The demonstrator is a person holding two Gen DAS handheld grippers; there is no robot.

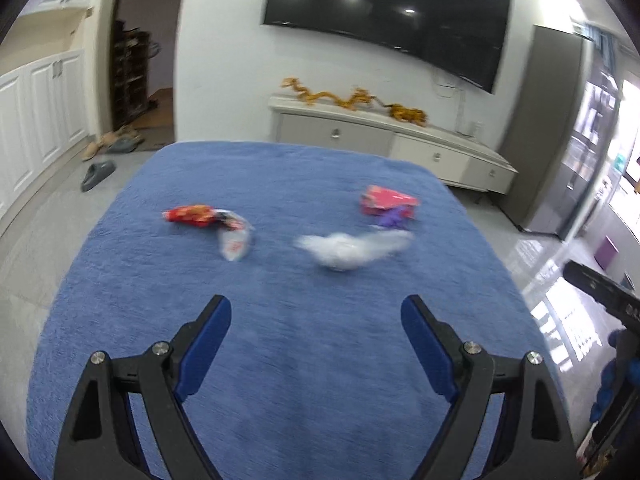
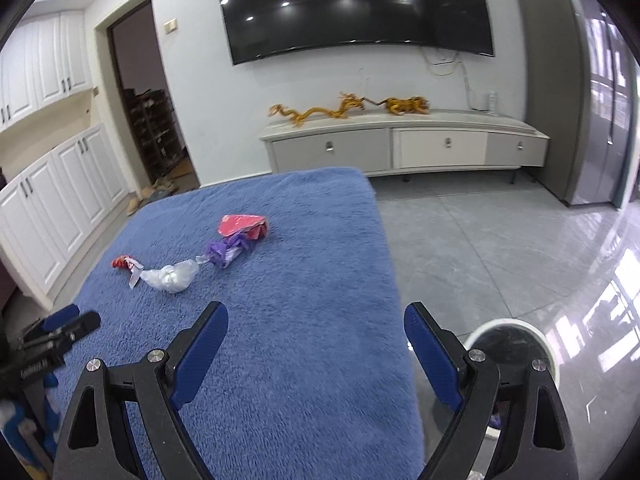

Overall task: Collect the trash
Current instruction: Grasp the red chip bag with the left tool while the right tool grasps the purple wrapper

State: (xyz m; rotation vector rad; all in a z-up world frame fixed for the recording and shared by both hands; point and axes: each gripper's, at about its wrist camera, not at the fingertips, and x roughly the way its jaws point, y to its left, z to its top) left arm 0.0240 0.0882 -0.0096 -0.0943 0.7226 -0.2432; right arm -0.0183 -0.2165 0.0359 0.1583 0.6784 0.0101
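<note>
While both claws, left claw (image 1: 316,314) and right claw (image 2: 316,322), hang open and empty, centre one over the clear plastic wad (image 2: 171,276) before closing.

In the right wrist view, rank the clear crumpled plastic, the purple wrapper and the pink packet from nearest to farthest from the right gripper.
1. Clear crumpled plastic, ahead-left of the right gripper.
2. Purple wrapper, just beyond it.
3. Pink packet, farthest back on the blue cloth.

You see a large black curved television (image 2: 356,8) on the white wall, above a long white drawer cabinet (image 2: 404,146) carrying golden dragon figurines (image 2: 348,108). Left of it, white panelled cupboards (image 2: 60,204) flank a dark doorway (image 2: 148,104).
</note>
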